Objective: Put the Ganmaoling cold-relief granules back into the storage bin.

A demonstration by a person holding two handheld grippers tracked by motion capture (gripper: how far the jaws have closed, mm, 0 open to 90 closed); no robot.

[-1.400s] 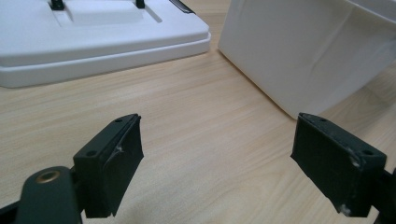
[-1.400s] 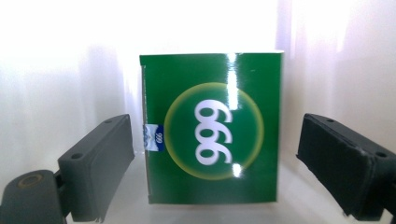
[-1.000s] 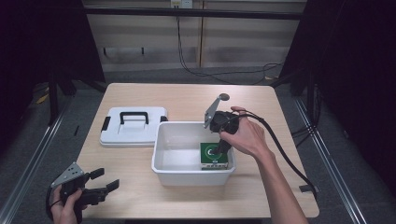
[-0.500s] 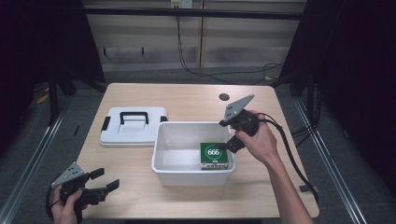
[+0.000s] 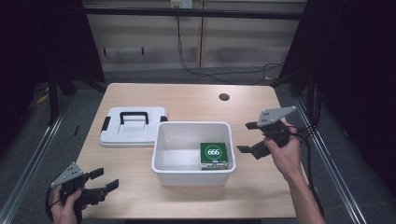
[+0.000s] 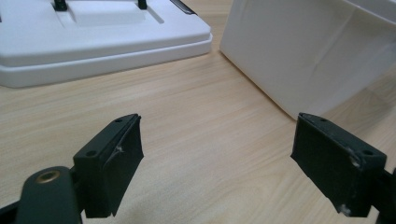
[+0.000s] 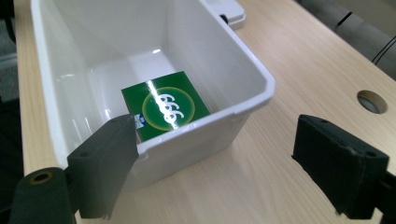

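Observation:
A green box marked 666 (image 5: pixel 214 154) (image 7: pixel 164 106) lies flat in the near right corner of a white bin (image 5: pixel 161 140) (image 7: pixel 254 72). Just right of the bin, above the table, my right gripper (image 5: pixel 250 137) (image 7: pixel 212 168) is open with nothing between its jaws. It points toward the bin's right wall. At the table's near left corner my left gripper (image 5: pixel 103 179) (image 6: pixel 217 161) is open and empty. It faces the bin's outer wall (image 6: pixel 303 56), with bare wood between its jaws.
The bin's white lid (image 5: pixel 133 127) (image 6: pixel 88 35) with a black handle lies flat left of the bin. A round cable hole (image 5: pixel 224 97) (image 7: pixel 372 101) sits at the table's far right. Cables trail from the right gripper off the table's right edge.
My right gripper has pulled out of the bin and moved right, leaving the green box lying inside. The left gripper has stayed put.

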